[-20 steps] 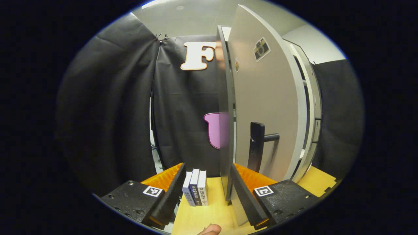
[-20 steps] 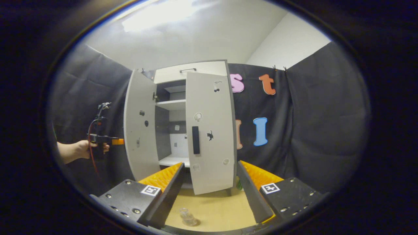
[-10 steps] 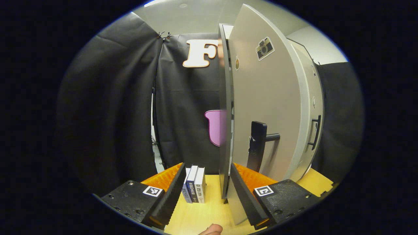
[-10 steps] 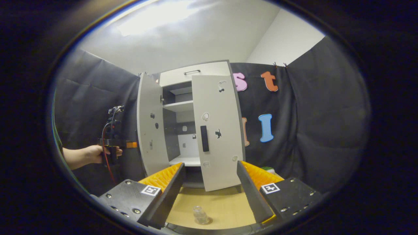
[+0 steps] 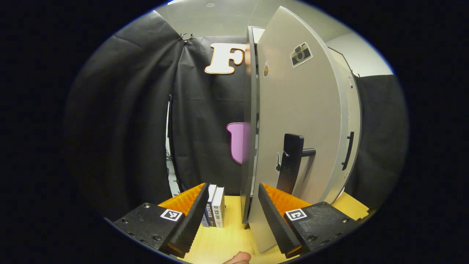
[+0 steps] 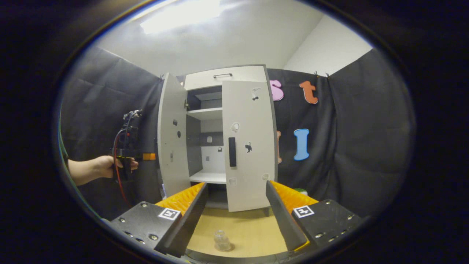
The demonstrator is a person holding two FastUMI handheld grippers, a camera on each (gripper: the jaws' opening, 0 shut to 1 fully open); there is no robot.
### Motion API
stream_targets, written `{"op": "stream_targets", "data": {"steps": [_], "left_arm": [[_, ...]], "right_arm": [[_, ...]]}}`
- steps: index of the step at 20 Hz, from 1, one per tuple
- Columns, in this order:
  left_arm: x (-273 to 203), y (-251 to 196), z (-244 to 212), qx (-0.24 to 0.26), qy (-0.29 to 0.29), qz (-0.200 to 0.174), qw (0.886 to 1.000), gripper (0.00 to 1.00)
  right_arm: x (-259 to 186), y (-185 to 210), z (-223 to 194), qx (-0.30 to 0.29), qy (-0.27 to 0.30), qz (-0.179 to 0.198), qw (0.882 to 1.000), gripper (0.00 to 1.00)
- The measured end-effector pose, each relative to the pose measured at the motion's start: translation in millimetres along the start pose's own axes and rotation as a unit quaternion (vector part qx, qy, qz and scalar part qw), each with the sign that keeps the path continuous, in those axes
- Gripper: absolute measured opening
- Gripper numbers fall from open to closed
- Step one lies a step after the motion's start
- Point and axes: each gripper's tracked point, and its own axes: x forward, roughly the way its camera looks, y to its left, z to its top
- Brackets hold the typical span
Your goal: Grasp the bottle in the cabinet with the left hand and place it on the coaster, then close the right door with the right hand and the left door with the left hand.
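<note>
Bottle, small and clear, stands on the wooden table between the right gripper fingers, spread wide and empty. Left door edge sits inside the wide left gripper; books beside it. Right door nearly shut

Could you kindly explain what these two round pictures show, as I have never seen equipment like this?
A person holds a two-finger gripper in each hand, each with a camera. The left gripper looks edge-on at the grey cabinet's open left door; three upright books stand on the wooden table. The right gripper, farther back, faces the tall grey cabinet: right door almost closed, small clear bottle below on the table. Both grippers are open, holding nothing.
</note>
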Motion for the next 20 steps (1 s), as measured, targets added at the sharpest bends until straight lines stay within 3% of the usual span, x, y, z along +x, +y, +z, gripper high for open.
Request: {"op": "stream_targets", "data": {"steps": [1, 3, 4, 7, 9, 11, 12, 13, 16, 17, 20], "left_arm": [[1, 0, -2, 0.002, 0.003, 0.000, 1.000, 0.89], [3, 3, -10, 0.006, 0.012, 0.005, 1.000, 0.87], [3, 0, -8, -0.001, 0.009, 0.002, 1.000, 0.87], [5, -4, -7, 0.000, 0.008, -0.004, 1.000, 0.85], [5, -12, -9, 0.001, 0.007, -0.011, 1.000, 0.89], [5, -16, -8, 0.002, 0.005, -0.009, 1.000, 0.85], [5, -18, -8, 0.005, 0.003, -0.007, 1.000, 0.85], [5, -19, -7, 0.008, -0.001, -0.003, 1.000, 0.85], [4, -23, -6, 0.006, -0.009, -0.001, 1.000, 0.85], [6, -26, -7, 0.006, -0.010, -0.003, 1.000, 0.90], [9, -31, -11, 0.006, -0.005, -0.004, 1.000, 0.90]], "right_arm": [[2, 2, -3, 0.004, 0.004, 0.002, 1.000, 0.92], [6, 3, -4, 0.009, 0.008, 0.002, 1.000, 0.96], [8, 4, -5, 0.009, 0.009, 0.002, 1.000, 0.93], [9, 1, -5, -0.013, 0.008, -0.006, 1.000, 1.00], [12, 2, -2, -0.024, -0.002, -0.005, 1.000, 0.96], [13, 2, 0, -0.017, -0.006, -0.001, 1.000, 0.93], [14, 2, -3, -0.014, -0.003, 0.001, 1.000, 0.96], [16, 1, -4, -0.012, -0.002, 0.001, 1.000, 0.93], [21, -1, -5, -0.015, 0.001, 0.001, 1.000, 0.93], [24, 0, -6, -0.016, 0.002, 0.004, 1.000, 0.96], [28, 2, -5, -0.021, -0.006, 0.009, 1.000, 0.93]]}}
